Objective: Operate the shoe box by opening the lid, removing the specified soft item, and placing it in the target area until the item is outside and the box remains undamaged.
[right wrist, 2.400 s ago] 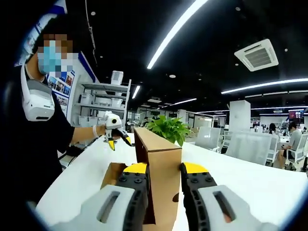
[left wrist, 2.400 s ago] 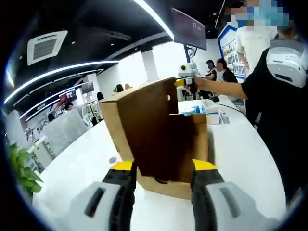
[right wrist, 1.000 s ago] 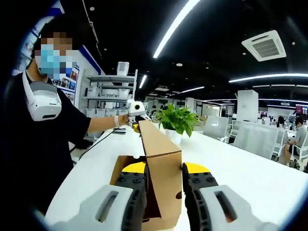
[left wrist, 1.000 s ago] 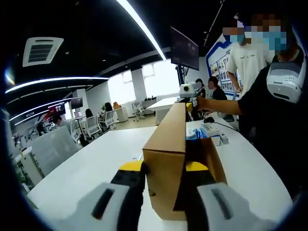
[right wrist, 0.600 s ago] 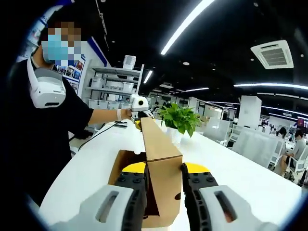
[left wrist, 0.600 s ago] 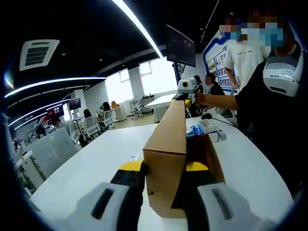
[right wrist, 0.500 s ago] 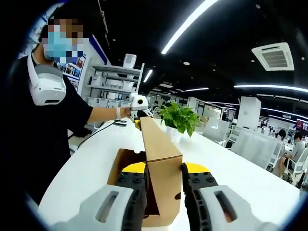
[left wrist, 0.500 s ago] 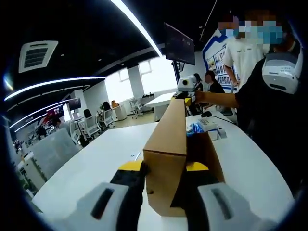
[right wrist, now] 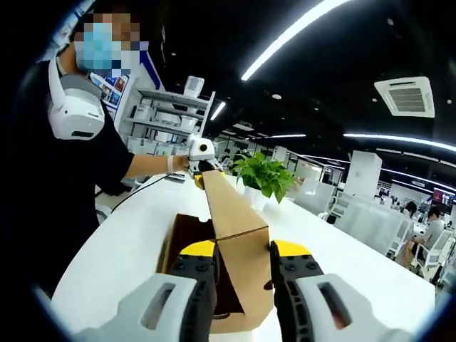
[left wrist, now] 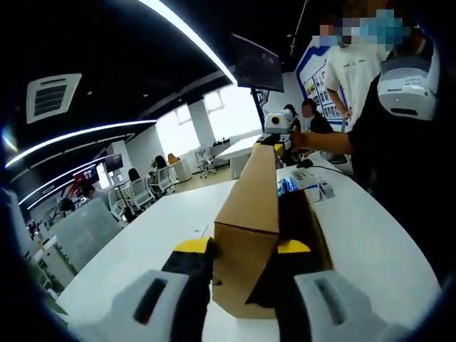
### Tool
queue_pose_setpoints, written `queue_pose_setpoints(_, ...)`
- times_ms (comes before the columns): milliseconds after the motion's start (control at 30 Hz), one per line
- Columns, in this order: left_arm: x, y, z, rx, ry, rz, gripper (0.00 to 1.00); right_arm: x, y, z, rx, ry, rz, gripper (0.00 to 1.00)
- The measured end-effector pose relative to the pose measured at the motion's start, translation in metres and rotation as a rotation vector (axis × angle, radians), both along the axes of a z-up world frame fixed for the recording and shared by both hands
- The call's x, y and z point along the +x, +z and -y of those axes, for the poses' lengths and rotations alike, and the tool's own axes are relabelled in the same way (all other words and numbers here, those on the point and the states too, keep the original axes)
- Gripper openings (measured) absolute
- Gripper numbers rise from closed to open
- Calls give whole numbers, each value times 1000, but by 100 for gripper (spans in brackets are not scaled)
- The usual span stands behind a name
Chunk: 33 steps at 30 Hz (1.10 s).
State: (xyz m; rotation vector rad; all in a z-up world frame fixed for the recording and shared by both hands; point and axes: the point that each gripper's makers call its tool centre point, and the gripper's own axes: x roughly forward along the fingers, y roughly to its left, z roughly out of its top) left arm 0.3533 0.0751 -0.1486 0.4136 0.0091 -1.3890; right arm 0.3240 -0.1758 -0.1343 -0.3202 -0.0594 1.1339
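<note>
Cardboard shoe box lid [left wrist: 251,214] sits between the jaws of the left gripper [left wrist: 242,246], raised edge-on, jaws closed against its near end. Lid's long axis runs straight ahead from the gripper to the right gripper [left wrist: 273,127], which grips the far end. Brown shoe box [left wrist: 308,217] lies just right of the lid on the white table [left wrist: 142,231], open side up; its inside is dark and I cannot tell what it holds. Small blue-and-white packs [left wrist: 306,185] lie on the table beyond the box. Person in a black top [left wrist: 399,142] stands at right.

From the right gripper view the same lid [right wrist: 231,206] is clamped between the right gripper [right wrist: 240,246] jaws at its near end, flap end folded down between them. Long axis points away toward the left gripper [right wrist: 200,152], which pinches the far end. Box [right wrist: 187,239] sits just left of the lid, interior in shadow. Potted green plant [right wrist: 263,174] stands on the table [right wrist: 121,249] beyond the lid, to the right.
</note>
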Motion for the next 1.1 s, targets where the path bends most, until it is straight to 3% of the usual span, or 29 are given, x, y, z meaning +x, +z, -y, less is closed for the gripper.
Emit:
queue_pose_setpoints(133, -7, -4, -1, -17, 4, 3, 33, -4, -4, 1, 0, -15, -10, 29)
queue_pose_setpoints(433, -24, -19, 1, 26, 27, 75, 35, -17, -20, 5, -14, -57, -2, 29)
queue_pose_setpoints(867, -37, -28, -3, -25, 48, 95, 37, -32, -33, 3, -21, -100, 22, 30)
queue_pose_setpoints(1100, -43, -33, -1, -21, 51, 117, 38, -38, -45, 6, -19, -126, -16, 26)
